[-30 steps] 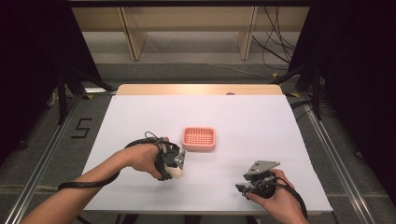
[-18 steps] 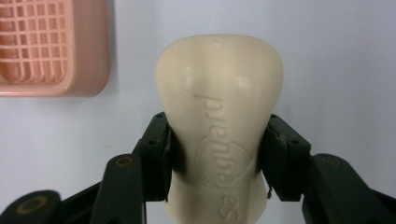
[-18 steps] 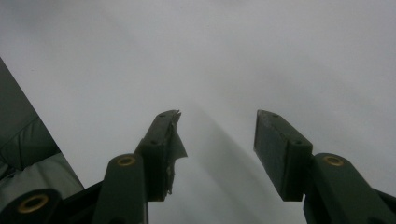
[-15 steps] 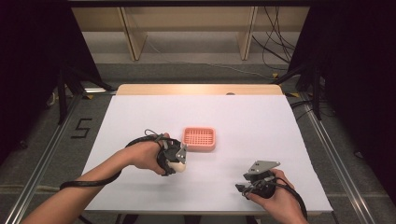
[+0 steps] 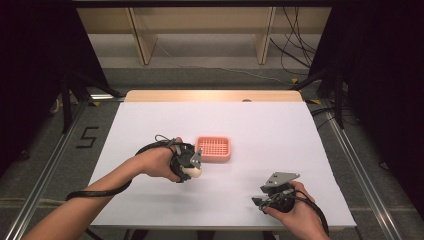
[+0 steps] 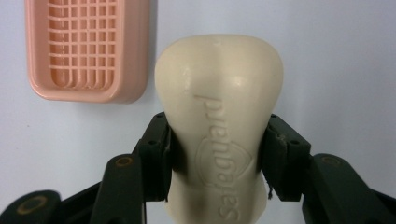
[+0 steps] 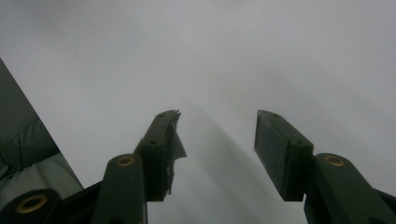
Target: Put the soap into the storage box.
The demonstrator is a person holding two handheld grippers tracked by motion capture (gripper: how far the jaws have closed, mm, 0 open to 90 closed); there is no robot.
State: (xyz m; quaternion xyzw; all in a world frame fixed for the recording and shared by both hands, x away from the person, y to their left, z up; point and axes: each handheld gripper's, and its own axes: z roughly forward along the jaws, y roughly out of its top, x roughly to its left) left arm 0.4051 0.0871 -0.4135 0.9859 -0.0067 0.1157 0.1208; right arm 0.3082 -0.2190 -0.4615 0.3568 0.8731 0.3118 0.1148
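Left gripper (image 6: pixel 219 154): its 2 black jaws are clenched on the waist of a cream, embossed bar of soap (image 6: pixel 219 116). The lower end of the bar is cut off by the frame edge; the raised lettering reads upside down and cannot be read in full. From above, the soap (image 5: pixel 192 172) sits just beside the near-left corner of the pink plastic soap dish with a grid floor (image 5: pixel 214 149); whether it rests on the white table (image 5: pixel 280 130) or hangs above it cannot be told.

Right gripper (image 7: pixel 217 154): jaws released, nothing between them, a torn pad on 1 of them. Held near the table's near-right edge (image 5: pixel 257 201), well apart from the dish.
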